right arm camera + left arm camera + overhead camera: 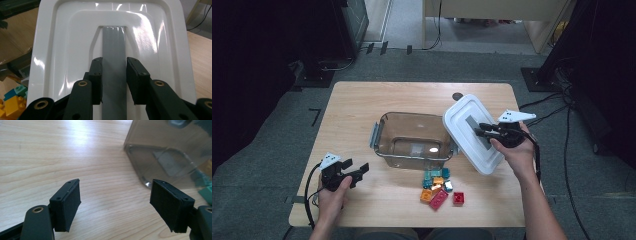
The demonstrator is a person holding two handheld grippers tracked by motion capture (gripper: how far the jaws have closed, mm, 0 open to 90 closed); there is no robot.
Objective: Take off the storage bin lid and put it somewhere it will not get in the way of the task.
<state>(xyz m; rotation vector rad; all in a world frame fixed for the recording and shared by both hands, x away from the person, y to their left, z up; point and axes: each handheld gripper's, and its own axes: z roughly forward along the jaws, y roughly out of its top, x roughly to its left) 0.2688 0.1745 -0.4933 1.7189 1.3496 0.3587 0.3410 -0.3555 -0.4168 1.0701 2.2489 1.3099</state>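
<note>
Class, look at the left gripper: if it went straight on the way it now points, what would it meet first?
Probably the clear container. The left gripper has open, empty jaws aimed over bare table, with the container's near corner ahead and slightly right. Depth is unclear, so it might only graze that corner.

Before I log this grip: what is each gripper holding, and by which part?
The right gripper holds the white lid by the grey strip along its middle. The left gripper is open, holding nothing.

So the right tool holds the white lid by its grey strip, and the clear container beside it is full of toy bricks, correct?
Not quite. The right tool does hold the white lid by its grey strip, but the clear container is empty in the high view; the toy bricks lie on the table.
</note>
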